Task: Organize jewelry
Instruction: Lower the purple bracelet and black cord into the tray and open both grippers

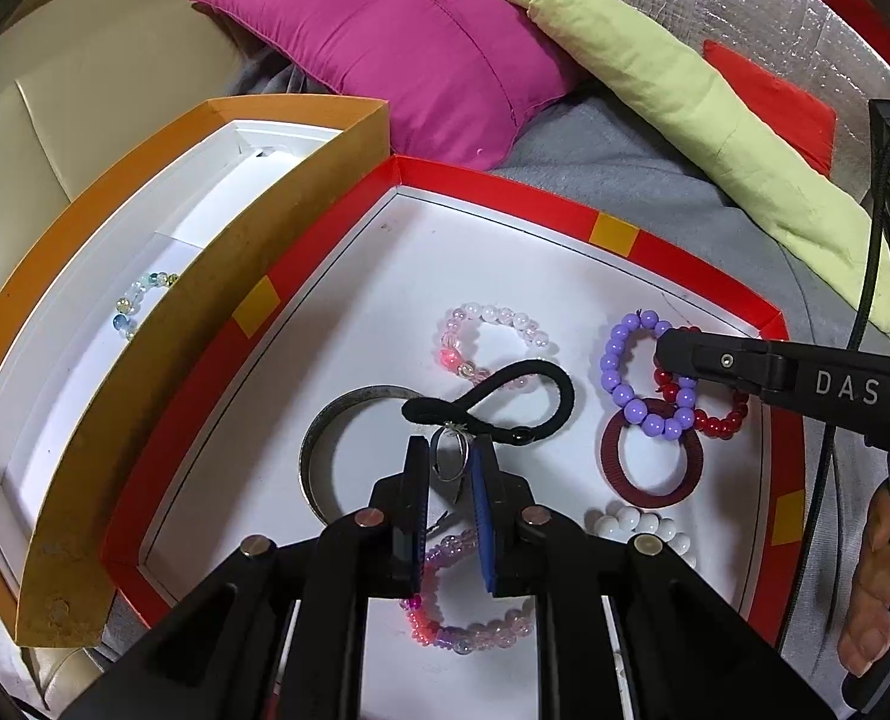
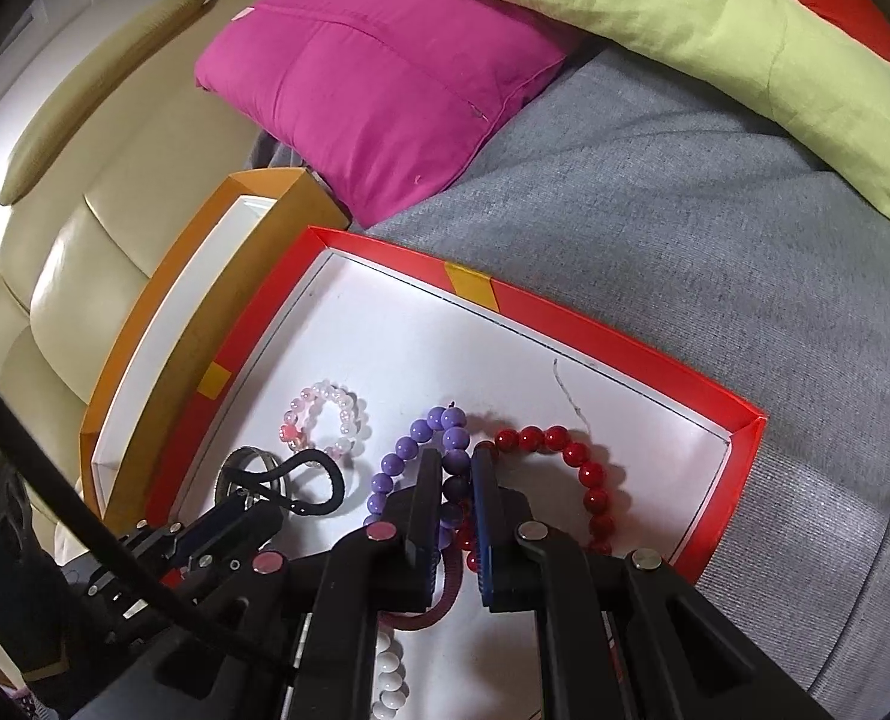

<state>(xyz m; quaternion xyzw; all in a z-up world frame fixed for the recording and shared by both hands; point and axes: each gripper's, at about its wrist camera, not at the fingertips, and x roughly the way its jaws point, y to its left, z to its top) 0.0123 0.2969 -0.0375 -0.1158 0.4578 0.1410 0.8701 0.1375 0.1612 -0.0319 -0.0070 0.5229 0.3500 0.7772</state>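
Note:
A red-rimmed tray (image 1: 505, 189) holds several pieces of jewelry. My left gripper (image 1: 450, 462) has its jaws narrowly apart around a small silver ring (image 1: 448, 457), next to a black cord loop (image 1: 505, 399) and a metal bangle (image 1: 319, 426). My right gripper (image 2: 452, 471) has its jaws narrowly apart around beads of the purple bracelet (image 2: 409, 450), beside the red bracelet (image 2: 571, 456). In the left wrist view the right gripper's tip (image 1: 673, 354) rests on the purple bracelet (image 1: 619, 378). An orange box (image 1: 163, 300) to the left holds a pale bead bracelet (image 1: 139, 300).
A pink-white bracelet (image 1: 493, 330), a dark red ring (image 1: 652, 456), white beads (image 1: 631, 525) and a pink-purple bracelet (image 1: 469, 630) also lie in the tray. A magenta cushion (image 2: 373, 78) and a green pillow (image 2: 685, 24) lie behind on grey fabric (image 2: 685, 240).

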